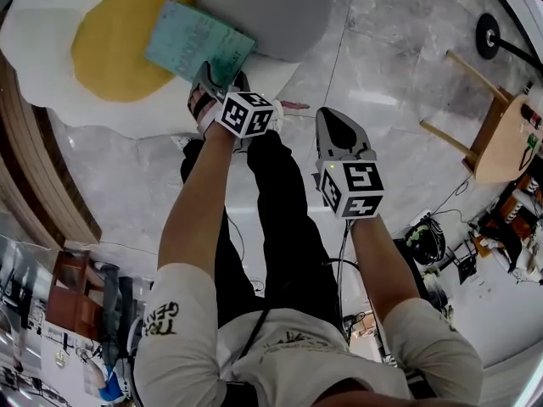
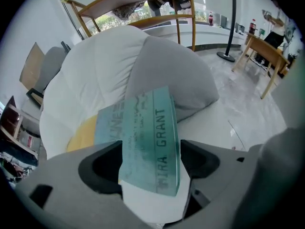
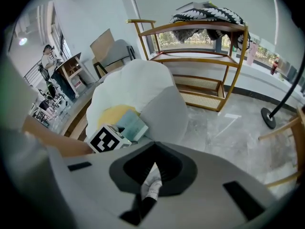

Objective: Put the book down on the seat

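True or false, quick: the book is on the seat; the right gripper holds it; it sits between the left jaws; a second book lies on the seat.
The teal book lies on the egg-shaped seat: true.
The right gripper holds it: false, it is shut, empty and away from the seat.
The book sits between the left gripper's jaws: true.
A second book lies on the seat: false, only one shows there, beside a gray cushion.

A large, bright workroom, half lounge and half lab: polished marble floor [image 1: 399, 49], a fried-egg cushion seat [image 1: 110, 49], a wooden rack [image 3: 190, 57] at the far side, cluttered equipment [image 1: 501, 227] along the right.
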The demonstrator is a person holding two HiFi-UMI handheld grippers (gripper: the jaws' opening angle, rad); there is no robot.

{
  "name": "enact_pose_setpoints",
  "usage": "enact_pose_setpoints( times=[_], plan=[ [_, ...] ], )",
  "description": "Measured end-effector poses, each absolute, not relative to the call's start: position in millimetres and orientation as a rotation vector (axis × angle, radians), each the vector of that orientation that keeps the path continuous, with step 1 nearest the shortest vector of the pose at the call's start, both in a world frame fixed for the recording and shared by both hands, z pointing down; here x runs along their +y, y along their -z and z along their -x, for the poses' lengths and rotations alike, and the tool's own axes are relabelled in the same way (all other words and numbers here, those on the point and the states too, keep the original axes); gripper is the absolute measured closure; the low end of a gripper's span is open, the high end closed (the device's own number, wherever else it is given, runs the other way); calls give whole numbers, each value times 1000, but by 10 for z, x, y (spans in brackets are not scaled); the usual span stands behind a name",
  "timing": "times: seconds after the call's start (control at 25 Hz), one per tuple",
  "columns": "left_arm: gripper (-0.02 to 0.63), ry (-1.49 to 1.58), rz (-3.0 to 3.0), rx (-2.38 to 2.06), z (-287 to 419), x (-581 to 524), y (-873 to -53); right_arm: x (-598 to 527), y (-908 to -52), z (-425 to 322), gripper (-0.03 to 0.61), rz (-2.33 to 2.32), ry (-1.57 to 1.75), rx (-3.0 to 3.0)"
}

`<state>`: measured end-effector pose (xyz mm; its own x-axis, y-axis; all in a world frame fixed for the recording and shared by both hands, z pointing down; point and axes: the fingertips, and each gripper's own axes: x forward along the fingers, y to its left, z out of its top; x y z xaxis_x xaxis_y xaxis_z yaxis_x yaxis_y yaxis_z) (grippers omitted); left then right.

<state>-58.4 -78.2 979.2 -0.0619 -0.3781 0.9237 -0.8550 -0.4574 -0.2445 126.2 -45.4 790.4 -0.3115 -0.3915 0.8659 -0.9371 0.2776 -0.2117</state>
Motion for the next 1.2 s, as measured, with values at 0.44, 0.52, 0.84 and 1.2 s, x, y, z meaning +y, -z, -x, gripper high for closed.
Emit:
enact_pose_setpoints(
  times=[0.44,0.52,0.84,1.2],
  plan=[
    [594,-1141,-1699,-1575,826,-603,-8860,-614,-7712,-856,552,-1184,-935,-1908],
    [594,-1083,-1700,-1581,896,-564,-8604,-631,-7590,-729,552,-1181,-921,-1920],
    [594,-817,-1713,-1662,1393,-930,-6999,-1046,-6318,-37,552,-1253,-885,-2074],
    [594,-600,-1860,-1766,1866,-1319,-4848,-1523,-4366,577,552,-1411,-762,-2316]
  ],
)
